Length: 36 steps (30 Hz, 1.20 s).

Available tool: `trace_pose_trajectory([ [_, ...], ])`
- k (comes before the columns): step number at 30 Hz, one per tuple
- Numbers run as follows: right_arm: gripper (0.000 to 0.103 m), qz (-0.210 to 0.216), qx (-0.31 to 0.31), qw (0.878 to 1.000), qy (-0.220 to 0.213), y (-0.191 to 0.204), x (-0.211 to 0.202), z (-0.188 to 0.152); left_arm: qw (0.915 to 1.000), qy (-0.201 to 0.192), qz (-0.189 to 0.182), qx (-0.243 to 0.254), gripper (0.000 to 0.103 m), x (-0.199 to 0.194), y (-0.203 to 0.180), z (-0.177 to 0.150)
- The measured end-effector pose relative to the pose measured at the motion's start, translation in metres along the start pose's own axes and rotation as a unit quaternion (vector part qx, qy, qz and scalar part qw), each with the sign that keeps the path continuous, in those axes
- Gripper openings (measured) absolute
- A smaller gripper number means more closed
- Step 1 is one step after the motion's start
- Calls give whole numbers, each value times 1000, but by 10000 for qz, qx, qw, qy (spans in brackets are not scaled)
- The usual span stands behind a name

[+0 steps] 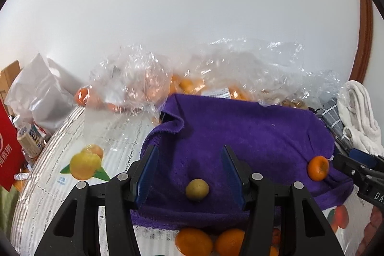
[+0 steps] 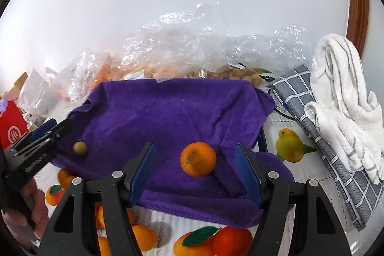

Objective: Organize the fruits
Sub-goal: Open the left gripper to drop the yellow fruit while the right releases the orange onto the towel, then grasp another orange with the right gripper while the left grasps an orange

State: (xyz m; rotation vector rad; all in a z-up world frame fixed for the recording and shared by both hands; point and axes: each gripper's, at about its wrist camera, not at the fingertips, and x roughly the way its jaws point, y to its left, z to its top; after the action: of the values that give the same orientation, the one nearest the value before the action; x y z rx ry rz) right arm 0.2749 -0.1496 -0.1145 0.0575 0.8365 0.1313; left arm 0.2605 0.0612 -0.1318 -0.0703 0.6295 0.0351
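While both tongs stand open and empty, the mandarin (image 2: 198,159) lies on the purple towel (image 2: 168,112) dead ahead of the right tongs (image 2: 195,170); the green fruit (image 1: 197,189) lies between the left tongs' (image 1: 190,172) blades.

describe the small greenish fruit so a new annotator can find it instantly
Find the purple towel spread over the fruit-print tablecloth. Two loose fruits sit on it; the target is the small greenish fruit between the open left gripper fingers. Unlike the bigger, bright orange mandarin in front of the right gripper, it is dull olive-yellow and smooth.
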Motion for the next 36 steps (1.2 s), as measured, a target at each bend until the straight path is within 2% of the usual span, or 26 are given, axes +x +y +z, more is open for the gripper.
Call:
trace_pose_trajectory([
  [5, 68, 217, -146, 9996, -50, 9, -21, 0, 9998, -131, -126, 86, 52, -19, 3, 2],
  [9, 68, 223, -357, 9991, 54, 19, -34, -9, 9996, -12, -84, 284, 52, -35, 7, -8],
  [15, 53, 485, -544, 9968, 335, 25, -42, -42, 9989, 324, -242, 229, 52, -49, 26, -39],
  [19, 47, 855, -435, 9944, 433, 23, -30, -58, 9981, 446, -415, 53, 52, -53, 35, -44],
  [21, 41, 833, -463, 9927, 746, 26, -21, -61, 9982, 437, -402, -8, 52, -54, 36, -43],
  [25, 41, 1022, -543, 9887, 950, 30, -12, -71, 9982, 450, -375, -160, 52, -53, 42, -42],
  [29, 42, 880, -664, 9906, 804, 34, -11, -74, 9976, 555, -299, -270, 52, -47, 48, -41],
  [31, 52, 836, -546, 9921, 764, 31, -10, -74, 9963, 697, -353, -367, 52, -43, 51, -42],
  [35, 51, 1032, -331, 9897, 930, 22, -5, -73, 9935, 907, -487, -496, 52, -37, 53, -45],
  [36, 46, 1112, -286, 9887, 964, 20, -5, -73, 9937, 906, -454, -484, 52, -37, 53, -45],
])
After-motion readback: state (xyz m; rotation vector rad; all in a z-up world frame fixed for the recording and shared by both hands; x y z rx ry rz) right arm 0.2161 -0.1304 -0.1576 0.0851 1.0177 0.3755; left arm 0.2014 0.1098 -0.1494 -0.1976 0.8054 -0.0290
